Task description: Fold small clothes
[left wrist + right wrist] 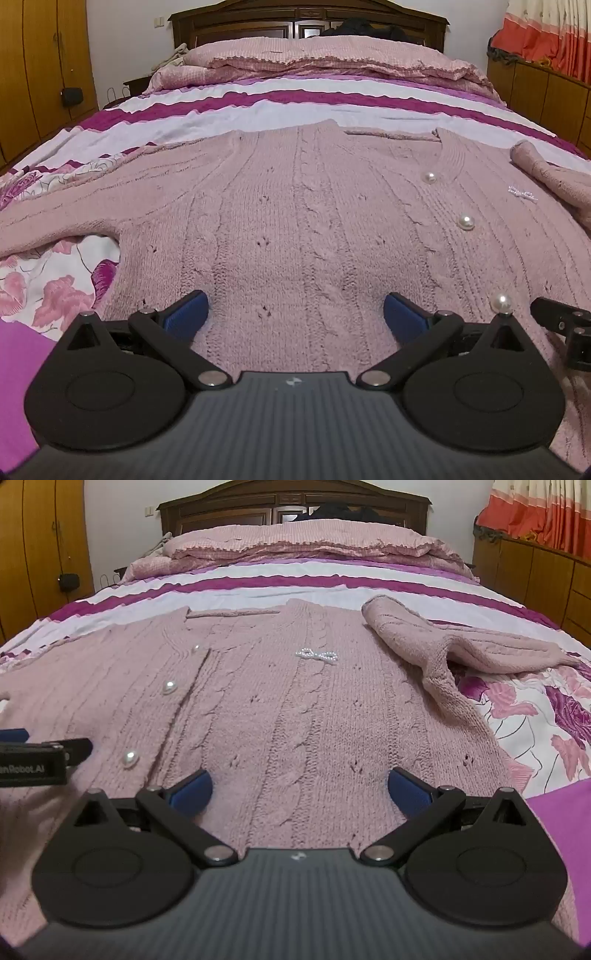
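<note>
1. I see the pink cardigan [295,206] spread flat, front up, on the bed [314,99]; its long axis runs from my grippers at the hem straight away to the neckline near the headboard.
2. My left gripper [295,314] is spread wide with nothing between its pads, low over the hem left of the cardigan's pearl buttons [466,222].
3. My right gripper [300,788] is likewise spread and empty, right of the buttons.
4. The cardigan's right sleeve [443,646], already partly folded in, is nearer my right gripper; I judge that is the one to take.
</note>
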A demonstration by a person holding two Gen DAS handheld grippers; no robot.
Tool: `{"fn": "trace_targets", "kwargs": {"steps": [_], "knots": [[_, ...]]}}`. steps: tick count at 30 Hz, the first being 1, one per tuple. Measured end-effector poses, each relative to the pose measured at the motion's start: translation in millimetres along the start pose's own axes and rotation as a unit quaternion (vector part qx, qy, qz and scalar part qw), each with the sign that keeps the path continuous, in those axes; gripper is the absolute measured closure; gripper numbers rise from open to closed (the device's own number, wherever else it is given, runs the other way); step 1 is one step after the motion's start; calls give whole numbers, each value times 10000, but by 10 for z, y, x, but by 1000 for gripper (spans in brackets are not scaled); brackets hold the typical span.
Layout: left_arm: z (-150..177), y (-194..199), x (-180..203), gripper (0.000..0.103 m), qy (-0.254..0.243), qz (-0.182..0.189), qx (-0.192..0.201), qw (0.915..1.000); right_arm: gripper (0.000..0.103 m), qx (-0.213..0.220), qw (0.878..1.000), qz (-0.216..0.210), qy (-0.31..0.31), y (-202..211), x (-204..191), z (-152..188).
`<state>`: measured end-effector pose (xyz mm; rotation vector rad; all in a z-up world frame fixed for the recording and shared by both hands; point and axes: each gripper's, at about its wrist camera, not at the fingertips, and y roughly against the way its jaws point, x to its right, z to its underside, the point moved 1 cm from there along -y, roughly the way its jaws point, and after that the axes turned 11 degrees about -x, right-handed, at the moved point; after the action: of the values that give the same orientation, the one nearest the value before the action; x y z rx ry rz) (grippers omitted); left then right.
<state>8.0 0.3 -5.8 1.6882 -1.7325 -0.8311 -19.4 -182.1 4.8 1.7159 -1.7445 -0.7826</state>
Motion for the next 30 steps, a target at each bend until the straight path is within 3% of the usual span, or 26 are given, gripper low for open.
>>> {"fn": "trace_targets", "kwargs": {"steps": [30], "knots": [[25, 24, 2, 0, -33, -38, 84, 10000, 0, 30, 10000, -6, -6, -8, -5, 7]]}}
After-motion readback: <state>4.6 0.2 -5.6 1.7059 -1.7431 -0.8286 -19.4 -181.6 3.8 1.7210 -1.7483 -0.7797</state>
